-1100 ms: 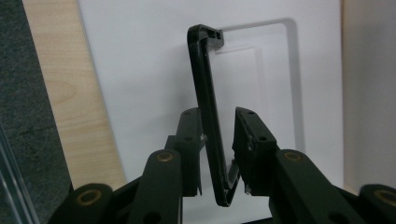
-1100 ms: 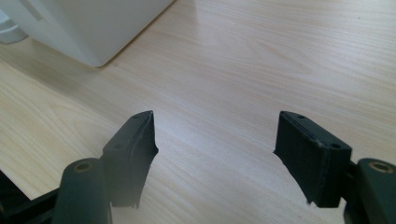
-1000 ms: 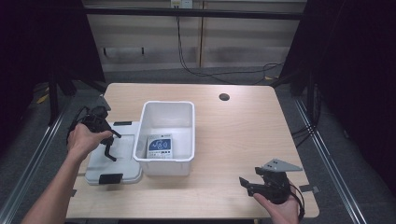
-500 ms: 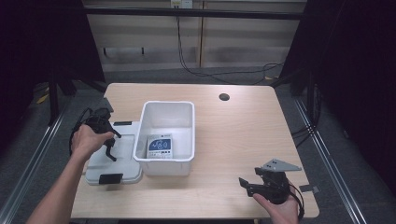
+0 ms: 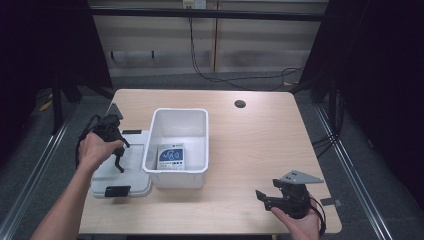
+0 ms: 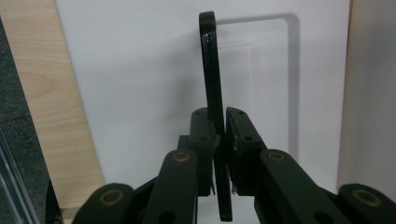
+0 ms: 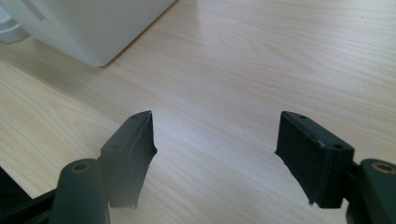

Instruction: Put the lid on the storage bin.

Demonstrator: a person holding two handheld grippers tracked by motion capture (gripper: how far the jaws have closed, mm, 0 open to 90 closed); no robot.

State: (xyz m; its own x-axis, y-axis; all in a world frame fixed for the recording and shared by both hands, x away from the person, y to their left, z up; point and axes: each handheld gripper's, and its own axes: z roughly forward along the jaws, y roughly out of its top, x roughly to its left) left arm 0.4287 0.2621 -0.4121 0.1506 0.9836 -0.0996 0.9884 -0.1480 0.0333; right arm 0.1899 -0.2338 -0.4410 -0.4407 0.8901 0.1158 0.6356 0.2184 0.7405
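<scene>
Between the left tongs (image 6: 220, 116), a thin black clip (image 6: 212, 60), seen edge-on and standing out past the fingertips, pinched from both sides by the pads. Tongs just drawn closed onto it, narrow, with nothing but the clip in the gap. Directly beneath, the white lid (image 6: 140, 70), flat on the worktop (image 5: 260, 145), with a raised rectangular outline showing on its surface.

From the high view, left tongs (image 5: 119, 162) pointing down over the middle of that lid (image 5: 107, 177), gripped from above by the left hand (image 5: 95, 147). At the lid's near end, a second black latch (image 5: 116, 191), lying flat. Just beside the lid, on its right, a white plastic bin (image 5: 172, 177), open at the top, holding a blue-and-white printed card (image 5: 170, 156) on its floor near the front wall.

Well apart, at the near right corner of the worktop, right tongs (image 5: 261, 197) held low in the right hand (image 5: 300, 227), aimed toward the bin. Spread wide (image 7: 215, 140), holding nothing, only bare wood grain (image 7: 233, 70) between the fingertips, and a corner of the bin (image 7: 93, 28) ahead at upper left. Toward the far edge, a small dark round hole (image 5: 240, 104) in the worktop.
</scene>
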